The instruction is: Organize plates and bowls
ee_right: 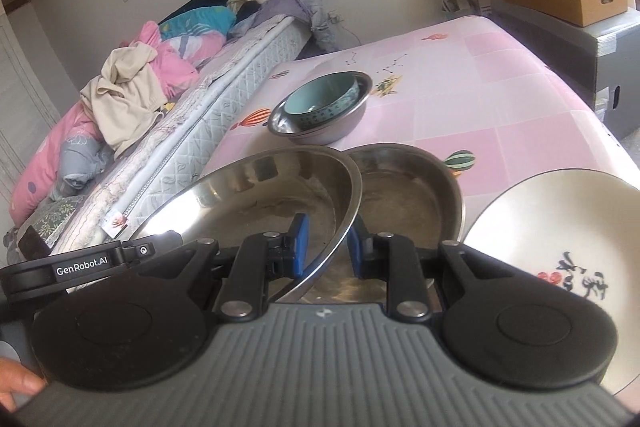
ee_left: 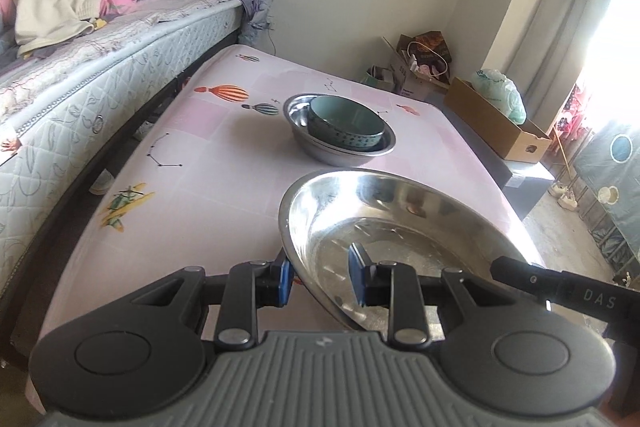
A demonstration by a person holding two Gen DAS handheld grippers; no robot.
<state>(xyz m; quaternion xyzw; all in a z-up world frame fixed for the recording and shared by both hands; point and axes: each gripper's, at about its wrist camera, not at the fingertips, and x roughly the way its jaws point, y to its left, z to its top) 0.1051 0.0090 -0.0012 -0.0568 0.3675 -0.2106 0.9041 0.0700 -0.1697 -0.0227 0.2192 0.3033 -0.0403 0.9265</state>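
A steel plate is tilted above the pink table. My left gripper straddles its near left rim with a gap between pad and rim. My right gripper straddles the same plate's right rim, also with a gap. A second steel plate lies on the table behind it. A white plate with red and black painting sits at the right. Farther back a teal bowl sits in a steel bowl; the pair also shows in the right wrist view.
A bed with piled clothes runs along the table's left side. Cardboard boxes and bags stand on the floor beyond the far right corner. A hand shows at the lower left.
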